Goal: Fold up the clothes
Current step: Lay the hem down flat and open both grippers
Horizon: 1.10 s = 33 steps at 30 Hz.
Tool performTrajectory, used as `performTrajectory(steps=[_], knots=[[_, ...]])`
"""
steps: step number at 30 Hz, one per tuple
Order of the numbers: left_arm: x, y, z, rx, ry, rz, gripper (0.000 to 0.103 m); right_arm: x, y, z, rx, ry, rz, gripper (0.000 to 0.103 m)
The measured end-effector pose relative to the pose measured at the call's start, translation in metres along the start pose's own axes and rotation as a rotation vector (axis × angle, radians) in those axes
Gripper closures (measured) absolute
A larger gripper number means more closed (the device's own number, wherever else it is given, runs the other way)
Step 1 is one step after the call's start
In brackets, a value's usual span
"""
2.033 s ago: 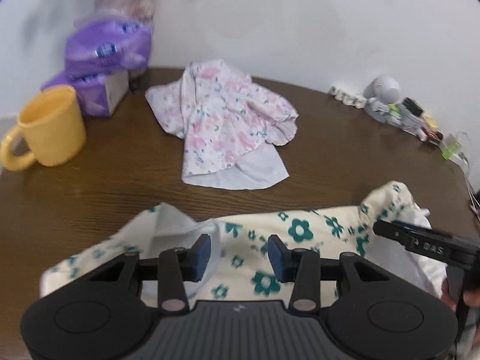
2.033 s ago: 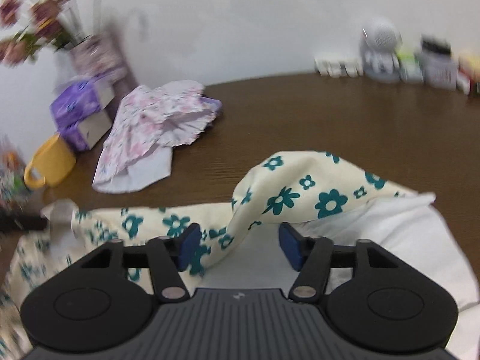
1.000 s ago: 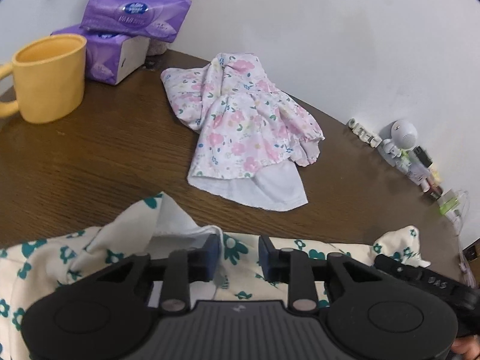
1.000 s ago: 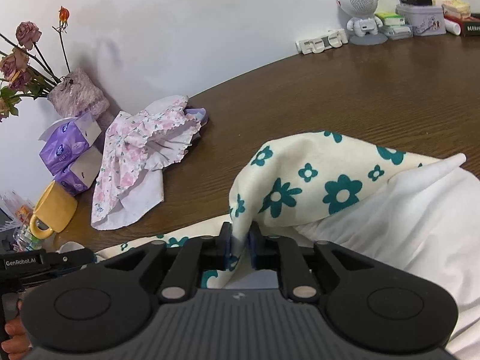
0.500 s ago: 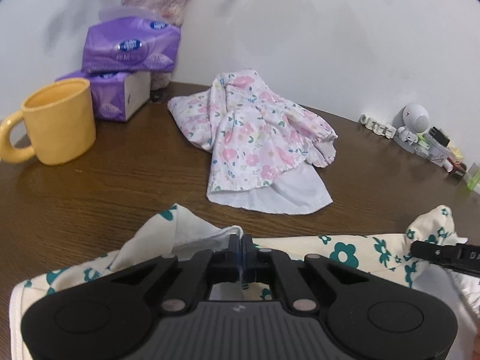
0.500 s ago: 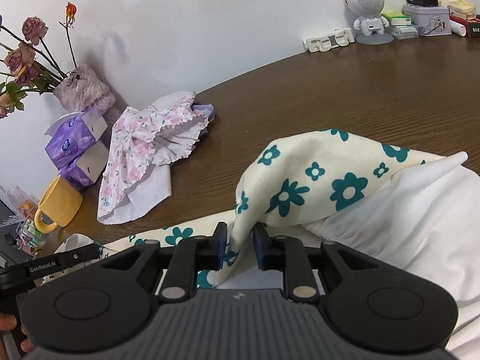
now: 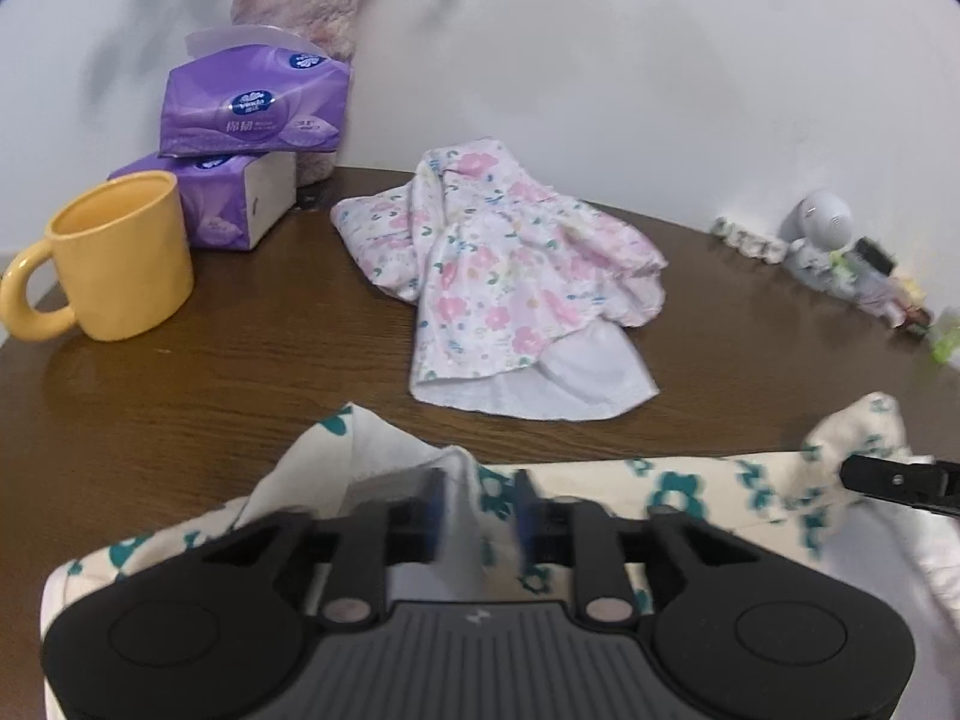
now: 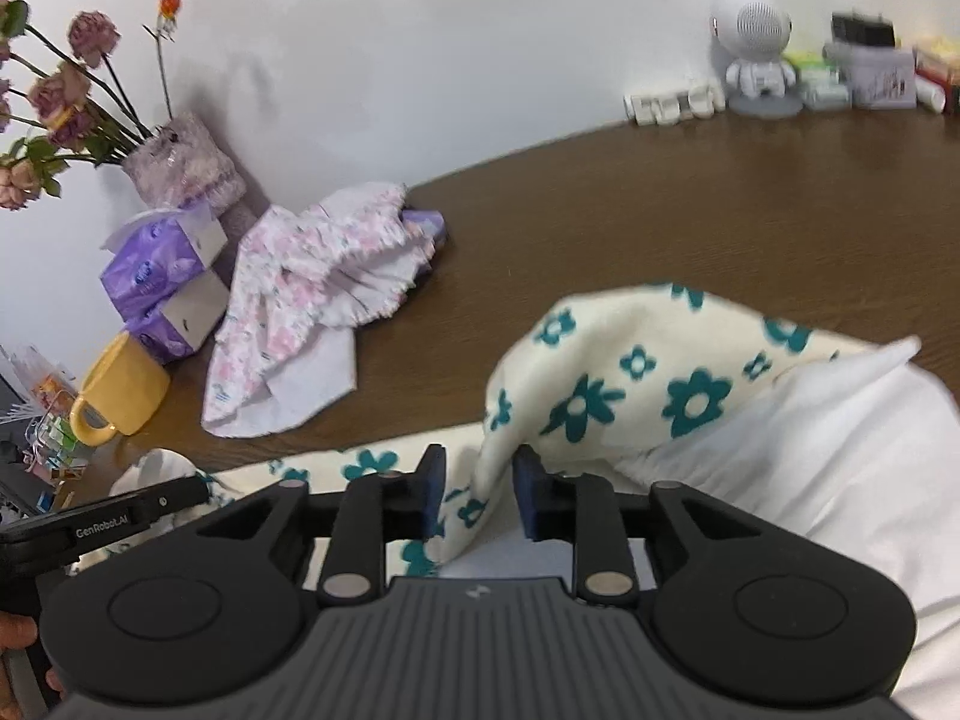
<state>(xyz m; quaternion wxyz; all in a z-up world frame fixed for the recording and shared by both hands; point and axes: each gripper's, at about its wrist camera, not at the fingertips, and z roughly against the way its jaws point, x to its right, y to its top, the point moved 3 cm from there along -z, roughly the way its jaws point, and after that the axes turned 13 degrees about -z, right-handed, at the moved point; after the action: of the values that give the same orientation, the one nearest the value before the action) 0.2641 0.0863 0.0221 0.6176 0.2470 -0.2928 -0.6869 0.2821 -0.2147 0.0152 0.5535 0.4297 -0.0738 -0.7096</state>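
Observation:
A cream garment with teal flowers [image 7: 708, 492] [image 8: 630, 360] and a white lining lies along the near edge of the brown table [image 7: 240, 372]. A fold of it stands between the blue pads of my left gripper [image 7: 477, 507], whose jaws are opening, and the pads no longer press on the cloth. In the right wrist view my right gripper [image 8: 478, 495] is opening too, a raised fold of the same garment loose between its jaws. A pink floral garment [image 7: 498, 288] [image 8: 312, 288] lies crumpled further back on the table.
A yellow mug [image 7: 114, 258] and two purple tissue packs [image 7: 252, 114] stand at the back left, by a vase of dried roses [image 8: 180, 162]. A white robot figure [image 8: 753, 54] and small boxes line the back right wall. A hand [image 8: 18, 636] grips the left tool.
Both grippers were shut on folds of the teal-flowered garment half a second ago. Their jaws have now parted and the cloth sits loose between them. Neither hand has shifted much.

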Motion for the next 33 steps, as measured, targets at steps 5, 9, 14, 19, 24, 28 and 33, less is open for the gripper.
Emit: performTrajectory(steps=[5,9,14,19,24,28,33], knots=[[0.009,-0.006,0.041,-0.004,-0.036,-0.054,0.054,-0.014,-0.012,0.039,-0.037,0.053,0.083,0.06],[0.022,-0.029,0.072,-0.018,-0.016,-0.19,0.054,-0.017,-0.037,0.07,-0.058,0.067,0.161,0.06],[0.041,-0.075,0.093,-0.066,-0.027,-0.314,0.058,-0.016,-0.083,0.092,-0.144,0.072,0.224,0.06],[0.049,-0.111,0.115,-0.099,-0.086,-0.294,0.066,-0.014,-0.119,0.106,-0.19,0.047,0.263,0.06],[0.053,-0.139,0.145,-0.094,-0.138,-0.289,0.059,-0.004,-0.14,0.129,-0.19,0.013,0.303,0.06],[0.059,-0.154,0.148,-0.115,-0.194,-0.307,0.058,0.002,-0.153,0.138,-0.21,0.01,0.333,0.06],[0.069,-0.158,0.143,-0.148,-0.206,-0.373,0.055,-0.006,-0.167,0.142,-0.26,-0.008,0.448,0.054]])
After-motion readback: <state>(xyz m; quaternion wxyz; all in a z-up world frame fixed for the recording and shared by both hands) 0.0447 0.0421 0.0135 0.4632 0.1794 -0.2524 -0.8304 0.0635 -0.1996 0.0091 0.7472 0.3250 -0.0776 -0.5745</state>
